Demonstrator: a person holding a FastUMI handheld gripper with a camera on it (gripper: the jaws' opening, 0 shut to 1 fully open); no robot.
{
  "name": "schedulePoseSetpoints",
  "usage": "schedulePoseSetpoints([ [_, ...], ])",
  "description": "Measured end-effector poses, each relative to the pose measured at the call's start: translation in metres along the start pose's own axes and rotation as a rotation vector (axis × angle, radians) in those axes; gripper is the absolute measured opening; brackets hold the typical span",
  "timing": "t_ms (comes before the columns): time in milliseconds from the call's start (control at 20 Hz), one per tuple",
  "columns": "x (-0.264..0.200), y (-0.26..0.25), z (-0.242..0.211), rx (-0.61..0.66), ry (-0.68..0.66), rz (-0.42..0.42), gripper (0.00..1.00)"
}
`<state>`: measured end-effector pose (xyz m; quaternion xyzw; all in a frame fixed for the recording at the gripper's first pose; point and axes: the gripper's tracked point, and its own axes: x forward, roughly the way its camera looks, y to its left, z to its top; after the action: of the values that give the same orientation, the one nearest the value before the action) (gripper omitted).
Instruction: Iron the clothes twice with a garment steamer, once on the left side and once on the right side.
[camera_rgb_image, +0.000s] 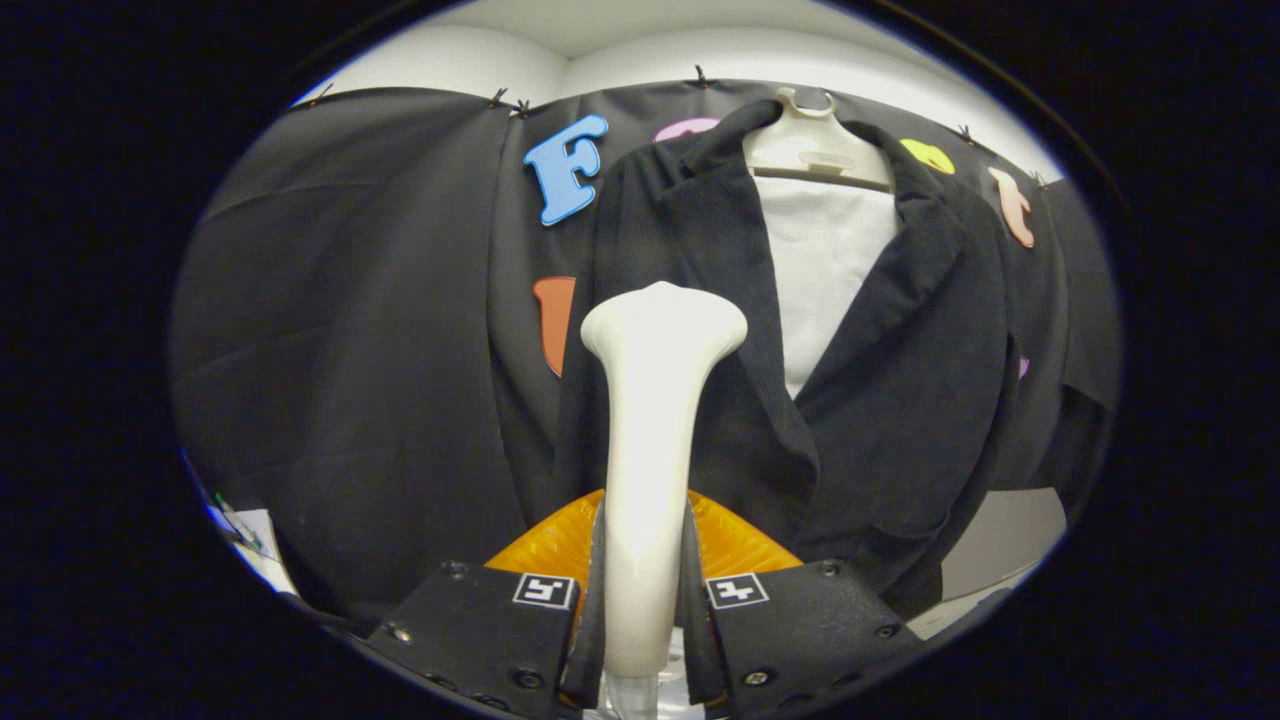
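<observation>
A black jacket (880, 370) hangs on a white hanger (815, 140) over a white form (825, 270), in front of the black cloth wall. My gripper (643, 560) is shut on the handle of a cream garment steamer (655, 420), which stands upright between the fingers. The steamer's flared head (663, 325) rises just ahead of the fingers and sits against the jacket's left front panel, below the left lapel (720, 230). An orange part (735, 540) shows behind the steamer's handle, low between the fingers.
The black cloth wall (350, 330) spreads to the left of the jacket. A white surface (1010, 545) shows low beside the jacket's right hem. Some papers (245, 530) lie at the lower left.
</observation>
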<state>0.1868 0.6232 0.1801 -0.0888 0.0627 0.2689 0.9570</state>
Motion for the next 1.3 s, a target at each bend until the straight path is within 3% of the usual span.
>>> schedulePoseSetpoints([
  [1300, 0.023, -0.017, -0.154, 0.041, 0.229, 0.065, 0.35],
])
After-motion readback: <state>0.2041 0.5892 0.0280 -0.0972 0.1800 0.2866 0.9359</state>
